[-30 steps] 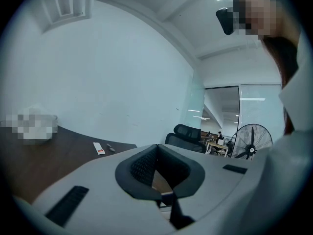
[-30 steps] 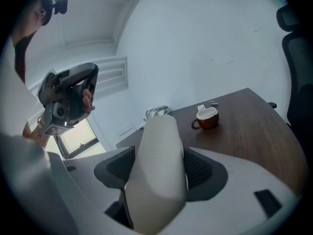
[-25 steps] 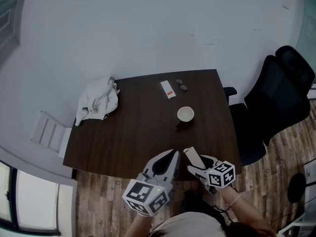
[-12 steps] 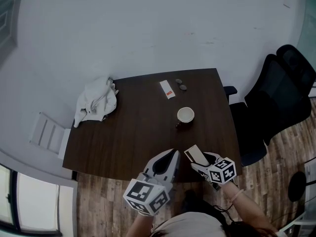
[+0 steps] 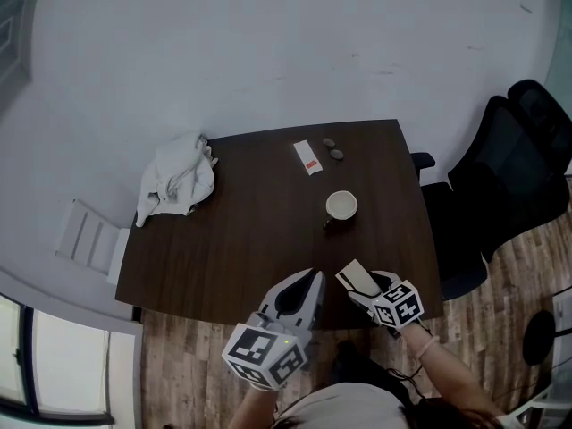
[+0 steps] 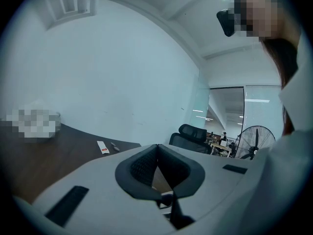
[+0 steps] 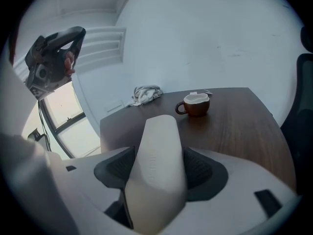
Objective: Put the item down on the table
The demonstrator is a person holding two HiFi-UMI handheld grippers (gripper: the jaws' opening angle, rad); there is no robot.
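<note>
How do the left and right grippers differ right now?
The left gripper has its jaws closed together on nothing; the right gripper has its jaws shut on a pale flat item. Nothing projects from the left gripper, while the item sticks out past the right gripper's jaws. Both are at the near edge of the dark table.

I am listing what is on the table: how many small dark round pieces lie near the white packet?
2. One small dark piece lies near the far edge of the table, right of the white packet; the other is beside it, toward the cup. None seems hidden.
</note>
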